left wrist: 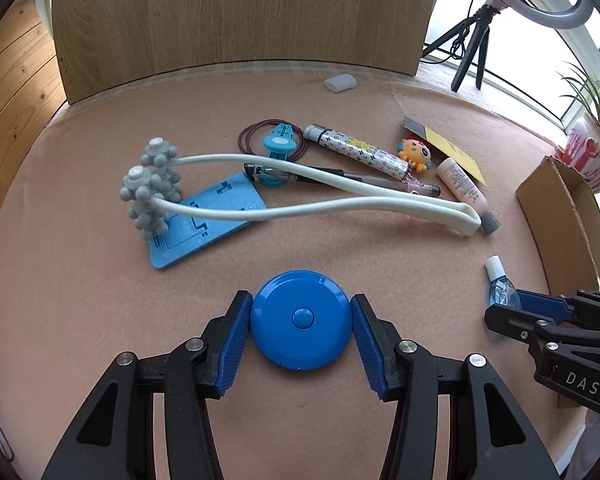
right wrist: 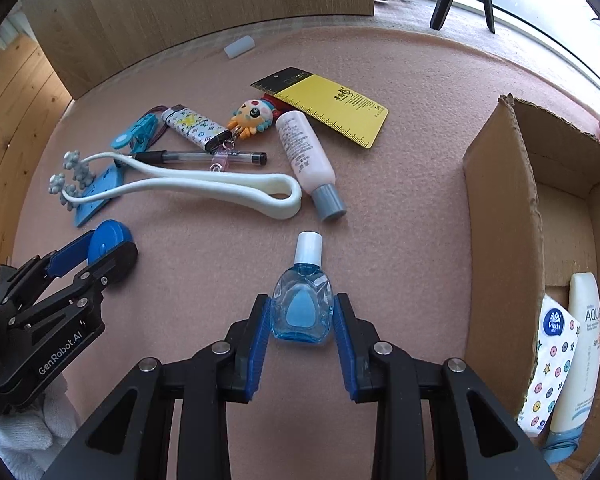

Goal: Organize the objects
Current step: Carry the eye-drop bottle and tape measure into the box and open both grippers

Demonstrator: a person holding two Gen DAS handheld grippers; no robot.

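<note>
Bracketing a round blue tape measure (left wrist: 301,321), the left gripper (left wrist: 301,330) has its blue pads at the disc's left and right edges, touching or nearly so; contact pressure can't be confirmed, and the disc lies flat on the pink felt table (left wrist: 80,300). Right gripper (right wrist: 302,326) sits around a small clear-blue dropper bottle (right wrist: 303,308), white cap pointing away from the camera, bottle lying on the felt; pads flank its body closely, looks like contact on both sides but the grip isn't certain. Fingers moderately narrow on the right, mid-width on the left. Cluster at mid-table: white U-shaped roller massager (left wrist: 300,192) with grey knobbed heads resting on a flat blue plastic plate (left wrist: 208,224); a pen (right wrist: 198,157) lying under the massager's arm; patterned lighter (right wrist: 198,128); orange cartoon keychain figure (right wrist: 250,116); pink tube with grey cap (right wrist: 310,160) beside the massager's closed end; yellow-and-black ruler card (right wrist: 332,104); light-blue clip (left wrist: 278,146) on a dark hair tie (left wrist: 252,136). Small white cap-like piece (left wrist: 339,82) lies alone near the wooden back panel (left wrist: 240,12). Cardboard box (right wrist: 500,240) stands open at the right, holding a sunscreen tube (right wrist: 580,348) and a tissue pack (right wrist: 552,364).
</note>
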